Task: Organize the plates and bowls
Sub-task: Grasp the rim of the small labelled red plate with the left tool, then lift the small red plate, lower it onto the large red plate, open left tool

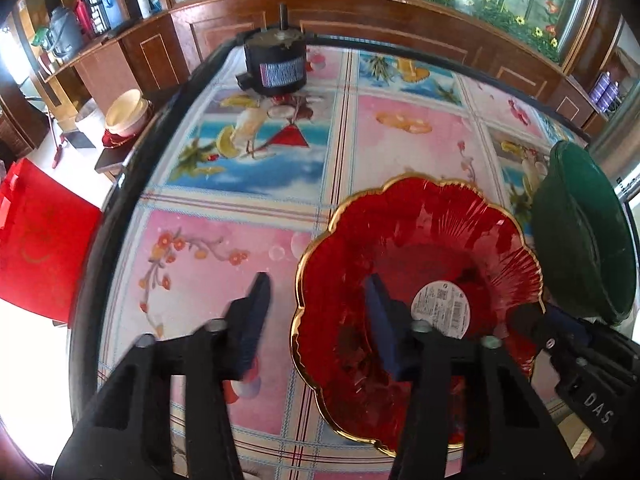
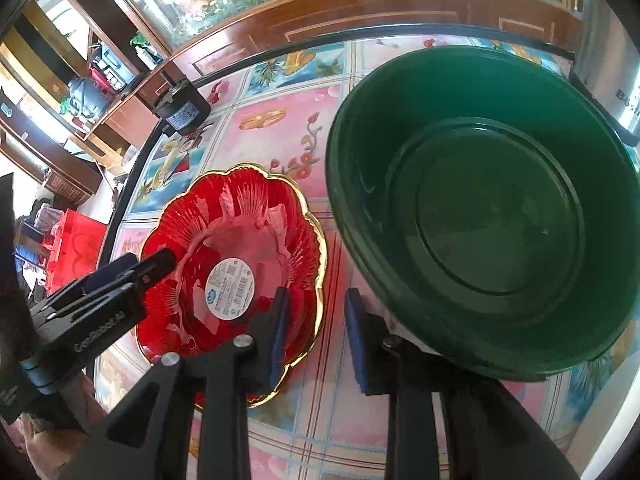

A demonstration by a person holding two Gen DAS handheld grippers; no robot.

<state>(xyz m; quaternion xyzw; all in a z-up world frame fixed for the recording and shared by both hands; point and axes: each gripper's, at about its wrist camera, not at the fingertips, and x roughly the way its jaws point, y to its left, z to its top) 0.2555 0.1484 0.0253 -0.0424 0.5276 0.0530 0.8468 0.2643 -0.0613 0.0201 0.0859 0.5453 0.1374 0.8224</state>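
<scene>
A red glass plate with a scalloped gold rim and a white round sticker lies on the flowered tablecloth. My left gripper straddles the plate's left rim, one finger inside and one outside, with a gap on each side. In the right wrist view my right gripper straddles the red plate's right rim in the same way, pads apart from it. A deep green bowl stands just right of the plate, close to my right gripper's outer finger. The left gripper shows at the plate's far side.
A black cylindrical motor stands at the table's far edge. A steel appliance rises behind the green bowl. Beyond the table's black left edge are a cream bowl on a stool and a red bag.
</scene>
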